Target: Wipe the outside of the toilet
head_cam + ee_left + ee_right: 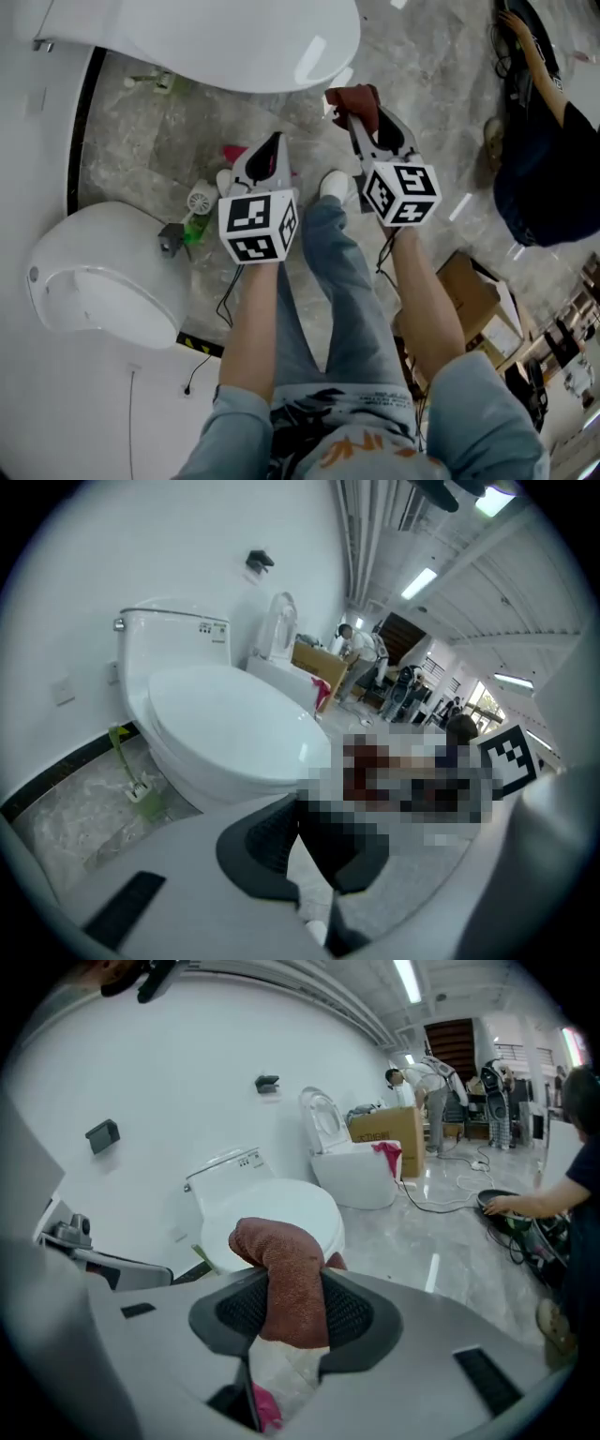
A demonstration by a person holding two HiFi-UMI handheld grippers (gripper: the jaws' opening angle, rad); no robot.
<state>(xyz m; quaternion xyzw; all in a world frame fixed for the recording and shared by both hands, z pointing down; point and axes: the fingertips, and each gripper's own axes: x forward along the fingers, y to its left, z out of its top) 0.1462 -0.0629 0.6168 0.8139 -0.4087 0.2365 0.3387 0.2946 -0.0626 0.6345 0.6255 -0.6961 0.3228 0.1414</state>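
The white toilet [234,42] stands ahead of me with its lid down; it also fills the left gripper view [225,724] and sits mid-frame in the right gripper view [281,1208]. A reddish-brown cloth [354,101] [286,1279] is clamped upright in my right gripper [361,117] [295,1312], which hangs just off the bowl's front right rim, apart from it. My left gripper [272,145] [314,850] is held lower, in front of the bowl, its jaws drawn together with nothing in them.
A second white fixture [103,272] stands at the left. A pink item [234,153], a small white-and-green tool [197,202] and a green brush [141,794] lie on the marble floor. A crouching person [544,141] and cardboard boxes [473,291] are at the right.
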